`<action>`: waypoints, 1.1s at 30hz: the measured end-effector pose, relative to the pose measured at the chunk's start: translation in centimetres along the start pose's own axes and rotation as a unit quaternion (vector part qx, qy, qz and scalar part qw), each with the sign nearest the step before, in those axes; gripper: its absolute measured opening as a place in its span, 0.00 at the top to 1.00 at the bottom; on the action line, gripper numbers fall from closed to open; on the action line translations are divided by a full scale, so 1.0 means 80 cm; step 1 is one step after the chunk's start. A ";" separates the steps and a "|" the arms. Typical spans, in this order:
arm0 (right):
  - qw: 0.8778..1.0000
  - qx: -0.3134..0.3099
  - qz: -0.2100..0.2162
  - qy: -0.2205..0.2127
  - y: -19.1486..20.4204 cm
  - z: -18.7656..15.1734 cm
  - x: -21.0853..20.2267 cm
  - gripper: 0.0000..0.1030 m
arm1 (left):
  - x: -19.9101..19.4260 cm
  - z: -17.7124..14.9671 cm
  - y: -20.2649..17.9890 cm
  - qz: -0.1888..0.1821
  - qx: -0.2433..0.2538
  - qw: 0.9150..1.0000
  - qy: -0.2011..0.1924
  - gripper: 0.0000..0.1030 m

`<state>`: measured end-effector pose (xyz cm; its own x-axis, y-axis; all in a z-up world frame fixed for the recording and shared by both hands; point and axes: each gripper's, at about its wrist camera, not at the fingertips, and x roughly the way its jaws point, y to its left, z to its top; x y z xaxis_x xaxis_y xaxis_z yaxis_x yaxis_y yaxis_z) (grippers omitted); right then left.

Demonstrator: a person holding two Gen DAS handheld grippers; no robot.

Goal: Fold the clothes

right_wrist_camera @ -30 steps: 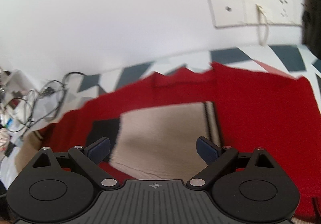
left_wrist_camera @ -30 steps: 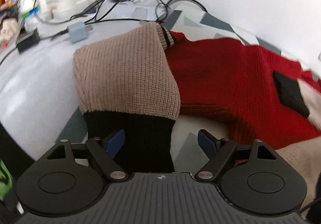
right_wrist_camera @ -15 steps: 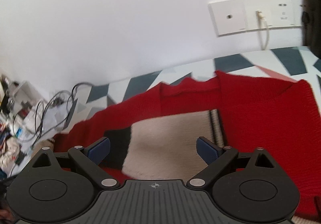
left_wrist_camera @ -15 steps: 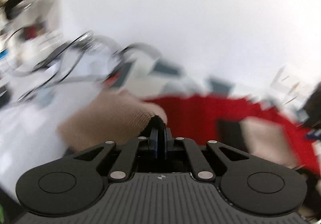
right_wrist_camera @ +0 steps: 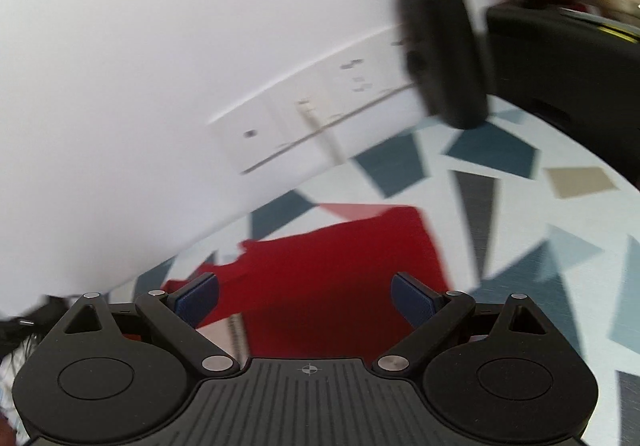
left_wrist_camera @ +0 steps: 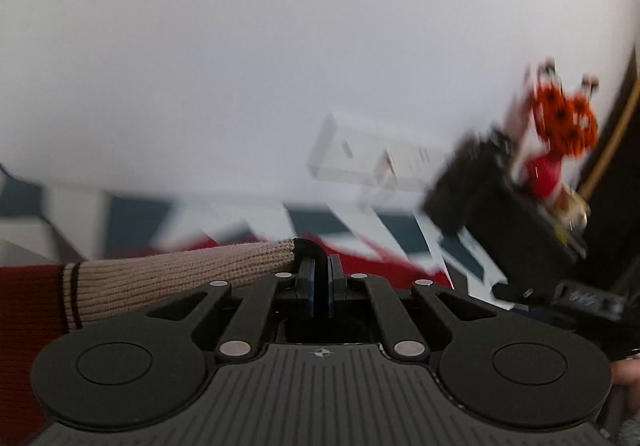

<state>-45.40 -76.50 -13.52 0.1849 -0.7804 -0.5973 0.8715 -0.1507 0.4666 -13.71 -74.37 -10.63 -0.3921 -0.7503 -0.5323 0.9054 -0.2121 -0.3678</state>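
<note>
A red knit sweater (right_wrist_camera: 340, 274) with beige panels lies on a white cloth with dark geometric shapes (right_wrist_camera: 552, 246). My left gripper (left_wrist_camera: 319, 278) is shut on the black cuff (left_wrist_camera: 306, 246) of the beige sleeve (left_wrist_camera: 176, 274), which stretches away to the left toward the red body (left_wrist_camera: 28, 310), lifted off the cloth. In the right wrist view my right gripper (right_wrist_camera: 306, 300) stands open above the sweater's red far edge, with nothing between its fingers. A beige panel (right_wrist_camera: 218, 334) shows under its left finger.
A white wall with a socket strip (right_wrist_camera: 312, 126) runs behind the table. Black device cases (right_wrist_camera: 444, 58) stand at the right on the cloth, with red and orange items (left_wrist_camera: 560, 126) on top. Cables (right_wrist_camera: 24, 326) lie at the far left.
My left gripper closed on the sleeve's black cuff, lifted it and swung right toward the wall sockets. My right gripper, still open, swung right across the sweater to its far red edge.
</note>
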 end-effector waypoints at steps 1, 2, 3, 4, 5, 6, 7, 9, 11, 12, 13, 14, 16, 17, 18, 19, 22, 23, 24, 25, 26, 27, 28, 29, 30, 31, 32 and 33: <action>1.000 0.005 -0.006 -0.004 -0.009 -0.001 -0.004 0.11 | 0.025 -0.007 -0.006 -0.007 -0.002 1.000 0.021 0.94; 1.000 0.010 -0.011 -0.008 -0.018 -0.002 -0.009 0.11 | 0.048 -0.016 -0.010 -0.008 -0.002 0.999 0.043 0.94; 1.000 0.014 -0.017 -0.012 -0.028 -0.004 -0.013 0.11 | 0.065 -0.024 -0.011 -0.006 -0.002 0.998 0.058 0.94; 0.999 0.021 -0.022 -0.014 -0.037 -0.004 -0.017 0.11 | 0.082 -0.032 -0.012 -0.004 -0.002 0.997 0.073 0.91; 0.999 0.027 -0.027 -0.015 -0.044 -0.005 -0.019 0.11 | 0.092 -0.038 -0.012 0.002 -0.007 0.996 0.086 0.88; 0.999 0.033 -0.031 -0.017 -0.050 -0.006 -0.022 0.11 | 0.102 -0.043 -0.011 0.008 -0.012 0.995 0.099 0.80; 0.999 0.037 -0.033 -0.019 -0.053 -0.007 -0.025 0.11 | 0.100 -0.045 -0.008 -0.001 -0.019 0.995 0.099 0.65; 0.998 0.044 -0.035 -0.024 -0.059 -0.008 -0.031 0.11 | 0.093 -0.047 0.000 -0.022 -0.035 0.994 0.096 0.29; 0.998 0.050 -0.037 -0.028 -0.063 -0.010 -0.036 0.11 | 0.078 -0.047 0.003 -0.022 -0.021 0.996 0.083 0.16; 0.997 0.053 -0.038 -0.029 -0.064 -0.011 -0.038 0.11 | 0.069 -0.046 0.005 -0.016 -0.011 0.997 0.078 0.15; 0.997 0.055 -0.039 -0.030 -0.065 -0.012 -0.040 0.11 | 0.065 -0.044 0.008 -0.010 -0.008 0.997 0.081 0.15; 0.997 0.059 -0.039 -0.031 -0.064 -0.012 -0.043 0.11 | 0.061 -0.042 0.011 -0.004 -0.005 0.996 0.085 0.15; 0.997 0.062 -0.037 -0.038 -0.060 -0.011 -0.052 0.11 | 0.051 -0.038 0.020 -0.004 -0.022 0.996 0.091 0.15; 0.997 0.060 -0.037 -0.043 -0.057 -0.010 -0.058 0.11 | 0.045 -0.035 0.025 -0.008 -0.030 0.995 0.093 0.14; 0.996 0.059 -0.037 -0.048 -0.053 -0.010 -0.065 0.11 | 0.039 -0.034 0.027 -0.009 -0.030 0.995 0.092 0.13; 0.996 0.056 -0.037 -0.053 -0.050 -0.010 -0.073 0.11 | 0.032 -0.032 0.030 -0.009 -0.030 0.995 0.091 0.10; 0.996 0.054 -0.040 -0.062 -0.043 -0.015 -0.095 0.11 | 0.016 -0.031 0.034 0.004 -0.019 0.996 0.093 0.07; 0.995 0.057 -0.043 -0.066 -0.041 -0.017 -0.104 0.11 | 0.012 -0.031 0.035 0.009 -0.016 0.995 0.096 0.06; 0.994 0.061 -0.046 -0.072 -0.041 -0.020 -0.112 0.10 | 0.008 -0.033 0.037 0.014 -0.016 0.995 0.100 0.06; 0.993 0.065 -0.049 -0.079 -0.040 -0.023 -0.121 0.10 | 0.006 -0.034 0.038 0.016 -0.017 0.994 0.105 0.06; 0.993 0.069 -0.052 -0.084 -0.041 -0.027 -0.129 0.10 | 0.005 -0.036 0.039 0.017 -0.018 0.994 0.111 0.05; 0.992 0.072 -0.054 -0.089 -0.042 -0.031 -0.137 0.10 | 0.005 -0.039 0.040 0.018 -0.018 0.993 0.119 0.05; 0.991 0.074 -0.059 -0.091 -0.043 -0.035 -0.144 0.10 | 0.006 -0.041 0.040 0.019 -0.015 0.992 0.126 0.05; 0.991 0.075 -0.065 -0.093 -0.044 -0.039 -0.151 0.10 | 0.006 -0.044 0.040 0.020 -0.013 0.991 0.133 0.05; 0.990 0.077 -0.071 -0.095 -0.045 -0.043 -0.157 0.10 | 0.007 -0.046 0.041 0.021 -0.010 0.990 0.140 0.05; 0.989 0.080 -0.076 -0.098 -0.047 -0.048 -0.162 0.10 | 0.007 -0.048 0.040 0.021 -0.006 0.989 0.145 0.05; 0.988 0.086 -0.081 -0.101 -0.048 -0.052 -0.167 0.10 | 0.007 -0.050 0.039 0.019 -0.001 0.989 0.148 0.05; 0.987 0.091 -0.083 -0.102 -0.049 -0.055 -0.171 0.10 | 0.007 -0.051 0.039 0.018 0.002 0.988 0.151 0.05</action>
<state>-49.36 -62.57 -10.06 -0.0647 -0.8387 -0.5407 0.7826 -0.3789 0.4940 -11.81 -72.89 -15.22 -0.3903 -0.5367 -0.7481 0.9198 -0.1921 -0.3421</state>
